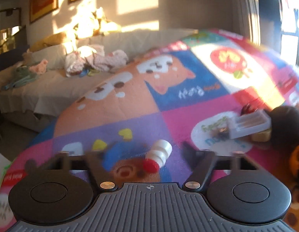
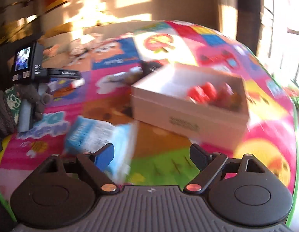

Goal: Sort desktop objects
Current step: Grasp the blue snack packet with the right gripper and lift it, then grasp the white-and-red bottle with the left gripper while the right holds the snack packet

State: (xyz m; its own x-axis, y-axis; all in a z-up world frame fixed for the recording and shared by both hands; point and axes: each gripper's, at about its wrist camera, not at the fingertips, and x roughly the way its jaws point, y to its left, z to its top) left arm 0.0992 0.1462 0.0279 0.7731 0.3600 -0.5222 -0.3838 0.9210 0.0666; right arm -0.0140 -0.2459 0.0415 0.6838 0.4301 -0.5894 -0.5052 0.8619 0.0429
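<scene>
In the left wrist view my left gripper [image 1: 147, 154] is open, its jaws wide apart over the colourful play mat [image 1: 130, 106]. A small white ribbed bottle with a red cap [image 1: 159, 155] lies on the mat between the fingers. In the right wrist view my right gripper [image 2: 152, 154] is open and empty. A light blue and white packet [image 2: 103, 137] lies on the mat just beyond its left finger. A white open box [image 2: 190, 104] holding red items [image 2: 203, 93] stands ahead to the right. The left gripper also shows in the right wrist view [image 2: 72, 83] at far left.
A clear plastic case [image 1: 249, 125] and small bits lie at the right of the left wrist view, beside a dark round object [image 1: 288, 127]. A sofa [image 1: 52, 89] with clothes stands behind the mat. The table's green edge [image 2: 295, 154] curves at the right.
</scene>
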